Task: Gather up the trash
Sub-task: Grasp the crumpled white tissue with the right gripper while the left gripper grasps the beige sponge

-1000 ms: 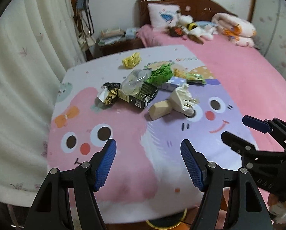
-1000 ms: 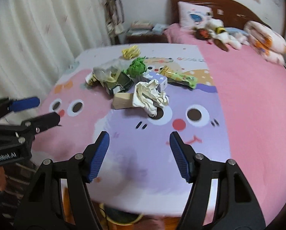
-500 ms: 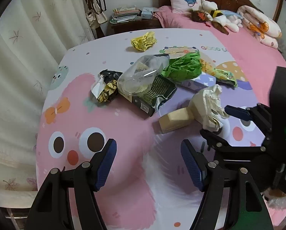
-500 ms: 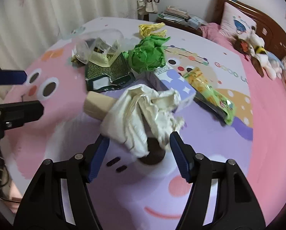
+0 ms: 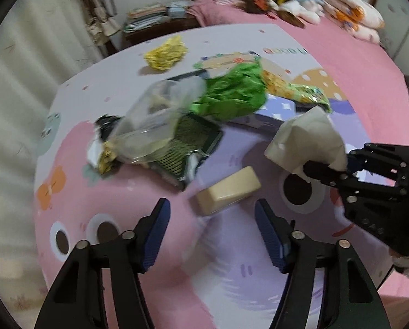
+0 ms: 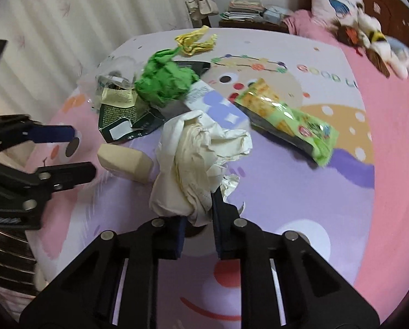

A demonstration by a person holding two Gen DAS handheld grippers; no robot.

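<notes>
Nearly the whole task is being judged as still ahead, since no bin or bag for the trash is being shown in either view. The cartoon-printed pink and purple sheet covering the bed is still being littered with most of the rubbish. The crumpled cream-white paper wad is being pinched between the closed fingers of the right hand-held gripper, near the middle of the sheet; whether it is being lifted clear cannot be told. Left lying on the sheet are being seen the crushed clear plastic bottle resting on the torn dark green carton, the crumpled green paper ball behind them, the green and yellow snack wrapper to the right, the small beige block just ahead of the left hand-held gripper, and the yellow paper scrap farthest off. The left hand-held gripper is being held spread wide and empty, seemingly being lined up on the beige block.
</notes>
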